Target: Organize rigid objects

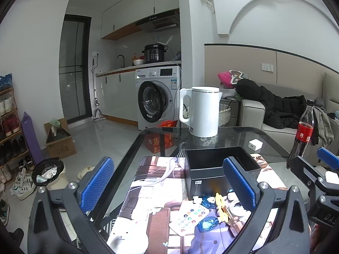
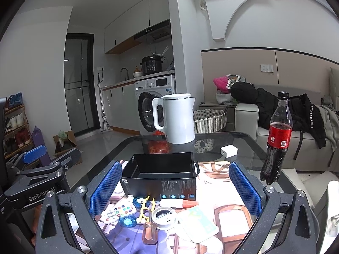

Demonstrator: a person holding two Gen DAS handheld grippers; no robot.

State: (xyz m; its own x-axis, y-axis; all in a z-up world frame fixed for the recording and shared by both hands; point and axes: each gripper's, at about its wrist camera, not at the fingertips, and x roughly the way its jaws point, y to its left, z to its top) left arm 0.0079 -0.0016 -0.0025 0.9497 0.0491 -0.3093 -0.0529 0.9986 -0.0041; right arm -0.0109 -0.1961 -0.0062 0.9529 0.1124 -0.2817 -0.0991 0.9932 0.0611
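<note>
With both the left tool (image 1: 169,184) and right tool (image 2: 173,187) spread wide and empty above the counter (image 2: 243,139), I should lower onto one item of the clutter (image 2: 152,211) lying just before the open black box (image 2: 161,169).

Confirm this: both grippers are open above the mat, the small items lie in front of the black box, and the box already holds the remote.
Not quite. The black box is empty; the right wrist view shows its bare interior. The remote lies on the mat in front of it with the other small items. The left gripper and right gripper are both open.
</note>
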